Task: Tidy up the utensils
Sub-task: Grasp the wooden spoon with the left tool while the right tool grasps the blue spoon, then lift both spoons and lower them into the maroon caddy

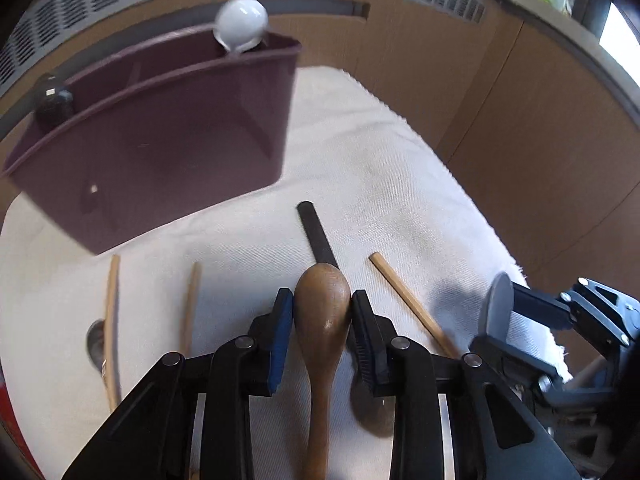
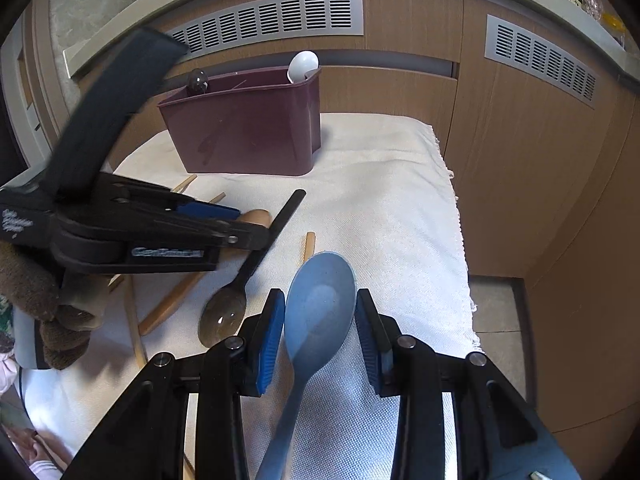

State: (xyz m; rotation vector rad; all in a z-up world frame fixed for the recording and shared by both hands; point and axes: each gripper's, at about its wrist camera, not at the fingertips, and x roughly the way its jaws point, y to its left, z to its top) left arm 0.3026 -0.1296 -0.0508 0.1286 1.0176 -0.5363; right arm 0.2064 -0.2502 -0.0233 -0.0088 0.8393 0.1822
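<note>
My left gripper [image 1: 322,304] is shut on a brown wooden spoon [image 1: 322,320], bowl forward, held above the cloth. My right gripper [image 2: 320,312] is shut on a blue plastic spoon [image 2: 320,308], bowl forward. The left gripper [image 2: 256,226] shows at the left of the right wrist view, the right gripper [image 1: 508,304] at the right of the left wrist view. A maroon utensil holder [image 1: 168,148] [image 2: 248,128] stands at the back of the cloth, with a white spoon [image 1: 242,24] [image 2: 303,66] and a dark spoon [image 1: 52,100] [image 2: 198,80] upright in it.
On the white cloth [image 2: 380,200] lie a black-handled spoon [image 2: 248,268] [image 1: 316,232] and several wooden chopsticks [image 1: 408,296] [image 1: 112,320] [image 2: 172,304]. Wooden cabinet fronts with vents [image 2: 272,16] rise behind. The cloth's right edge [image 2: 460,240] drops off to the floor.
</note>
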